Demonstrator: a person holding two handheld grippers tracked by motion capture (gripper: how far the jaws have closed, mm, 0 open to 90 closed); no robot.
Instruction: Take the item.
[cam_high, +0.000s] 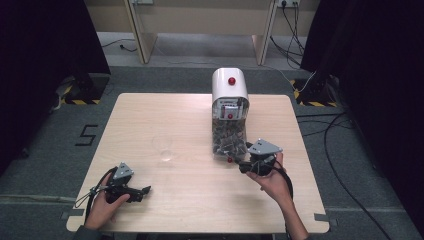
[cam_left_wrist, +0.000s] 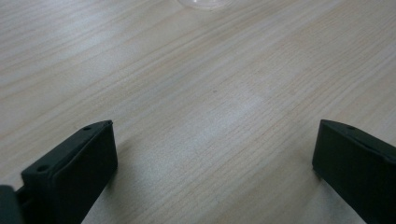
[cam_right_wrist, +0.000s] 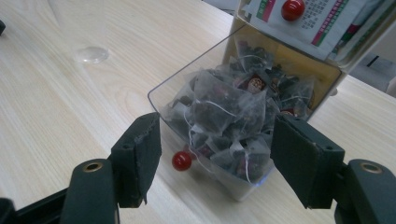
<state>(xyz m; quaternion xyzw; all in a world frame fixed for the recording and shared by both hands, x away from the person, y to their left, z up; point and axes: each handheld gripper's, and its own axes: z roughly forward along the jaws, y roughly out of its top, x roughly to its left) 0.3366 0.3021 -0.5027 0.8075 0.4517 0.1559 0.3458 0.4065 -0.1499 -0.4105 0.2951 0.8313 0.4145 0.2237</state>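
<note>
A white dispenser box with a red button on top stands at the back middle of the wooden table. Its clear drawer is pulled out toward me and is full of pyramid tea bags. A small red knob sticks out at the drawer's front. My right gripper is open just in front of the drawer, one jaw on each side of its front corner, with neither pad touching it. In the high view the right gripper is beside the knob. My left gripper rests open near the front left, over bare wood.
A clear glass cup stands left of the drawer, its base visible in the right gripper view and at the top edge of the left gripper view. Cables trail off both grippers. Dark curtains and floor cables surround the table.
</note>
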